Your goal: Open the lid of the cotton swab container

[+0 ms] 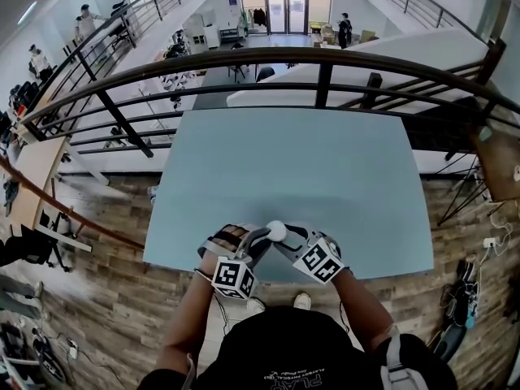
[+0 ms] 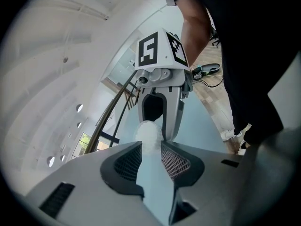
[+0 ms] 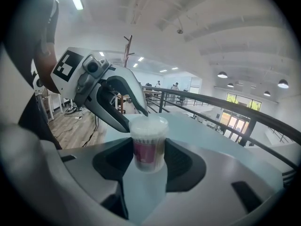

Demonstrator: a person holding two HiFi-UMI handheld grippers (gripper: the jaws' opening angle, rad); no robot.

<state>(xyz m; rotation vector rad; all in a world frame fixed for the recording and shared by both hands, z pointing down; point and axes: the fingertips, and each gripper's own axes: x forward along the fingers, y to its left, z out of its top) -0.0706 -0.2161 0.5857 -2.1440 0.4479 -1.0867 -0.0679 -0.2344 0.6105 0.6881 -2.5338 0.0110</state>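
Note:
The cotton swab container, a small clear cup with a pink label, stands upright between the pads of my right gripper, which is shut on its body. Its white round lid sits on top. My left gripper comes from the opposite side, and its fingertips close on the lid from both sides. In the head view the lid shows as a white disc between the left gripper and the right gripper, just over the near edge of the pale blue table.
Only the container is on the table. A dark metal railing runs behind the table's far edge, with an open hall below it. Wooden floor lies to the left and right of the table. Cables lie on the floor at the right.

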